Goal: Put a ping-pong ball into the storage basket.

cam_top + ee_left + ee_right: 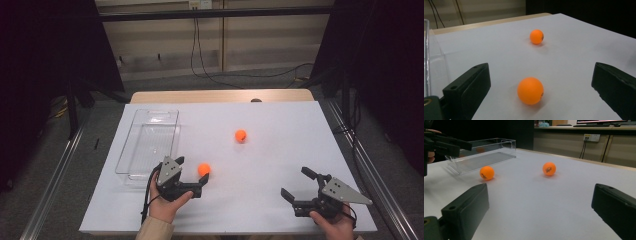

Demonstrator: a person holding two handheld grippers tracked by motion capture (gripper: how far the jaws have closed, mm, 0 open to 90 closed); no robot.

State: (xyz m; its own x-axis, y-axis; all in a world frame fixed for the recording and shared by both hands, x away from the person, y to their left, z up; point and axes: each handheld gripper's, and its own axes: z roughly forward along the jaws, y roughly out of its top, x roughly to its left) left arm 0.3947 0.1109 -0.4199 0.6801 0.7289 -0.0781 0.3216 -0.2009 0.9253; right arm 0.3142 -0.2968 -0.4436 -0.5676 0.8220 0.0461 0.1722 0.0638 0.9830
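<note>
Near ball sits just ahead of my left claw.

My left gripper (191, 176), jaws spread wide and empty, faces the near orange ball (530, 90) at lower centre; my right gripper (298, 186), also released, lies well apart.

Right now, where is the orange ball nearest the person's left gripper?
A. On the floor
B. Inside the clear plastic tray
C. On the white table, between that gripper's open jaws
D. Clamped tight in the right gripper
C: the near orange ball sits on the white table, with the left gripper open around it, jaws not touching.
</note>
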